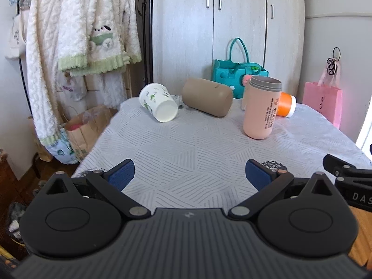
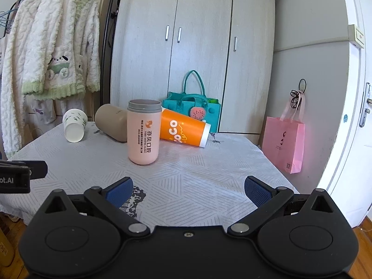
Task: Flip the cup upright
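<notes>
A pink cup [image 1: 261, 107] [image 2: 143, 132] with a grey rim stands upright on the table. A white cup with green print [image 1: 158, 102] [image 2: 74, 125] lies on its side at the far left. A tan cup [image 1: 207, 97] [image 2: 111, 122] lies on its side beside it. An orange cup [image 1: 287, 104] [image 2: 184, 131] lies on its side behind the pink cup. My left gripper [image 1: 190, 174] is open and empty near the table's front edge. My right gripper [image 2: 188, 190] is open and empty, in front of the pink cup.
The table [image 1: 197, 144] has a grey patterned cloth. A teal bag [image 1: 234, 76] [image 2: 197, 109] stands behind the cups. A pink paper bag [image 1: 324, 102] [image 2: 284, 144] hangs at the right. Fluffy robes [image 1: 69, 34] hang at the left. A paper bag [image 1: 88, 125] sits on the floor.
</notes>
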Motion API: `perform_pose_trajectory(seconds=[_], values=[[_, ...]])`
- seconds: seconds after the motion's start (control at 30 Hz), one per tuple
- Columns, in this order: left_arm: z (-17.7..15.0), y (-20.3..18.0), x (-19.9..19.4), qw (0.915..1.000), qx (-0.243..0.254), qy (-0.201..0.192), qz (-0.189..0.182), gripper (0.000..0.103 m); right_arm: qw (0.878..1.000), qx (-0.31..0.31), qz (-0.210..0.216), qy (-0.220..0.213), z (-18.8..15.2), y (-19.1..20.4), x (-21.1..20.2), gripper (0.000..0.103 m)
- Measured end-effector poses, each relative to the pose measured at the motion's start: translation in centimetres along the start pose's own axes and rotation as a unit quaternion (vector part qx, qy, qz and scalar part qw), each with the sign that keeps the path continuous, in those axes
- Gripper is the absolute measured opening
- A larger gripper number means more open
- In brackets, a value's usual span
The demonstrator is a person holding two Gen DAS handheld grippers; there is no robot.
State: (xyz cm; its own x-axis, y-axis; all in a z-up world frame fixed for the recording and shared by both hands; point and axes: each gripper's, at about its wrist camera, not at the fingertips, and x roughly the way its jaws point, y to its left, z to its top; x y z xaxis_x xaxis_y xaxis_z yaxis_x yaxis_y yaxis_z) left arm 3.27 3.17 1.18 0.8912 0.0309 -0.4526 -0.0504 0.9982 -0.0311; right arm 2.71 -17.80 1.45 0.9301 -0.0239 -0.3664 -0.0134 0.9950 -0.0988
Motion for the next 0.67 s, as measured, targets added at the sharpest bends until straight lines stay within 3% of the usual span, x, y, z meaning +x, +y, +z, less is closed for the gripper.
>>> perform_pose_trajectory(seconds=[0.17, 0.67], values=[[-0.24, 0.17, 0.43, 0.9999, -0.005, 0.006, -0.008, 0.103, 1.0, 0.001, 0.001, 0.003, -0.05, 0.17, 0.07, 0.103], [-0.54, -0.4, -0.15, 0.9997, 0.016, -0.007, 0.015, 0.103, 1.0, -0.004, -0.004, 0.006, -0.26, 0.64, -0.13, 0.103]])
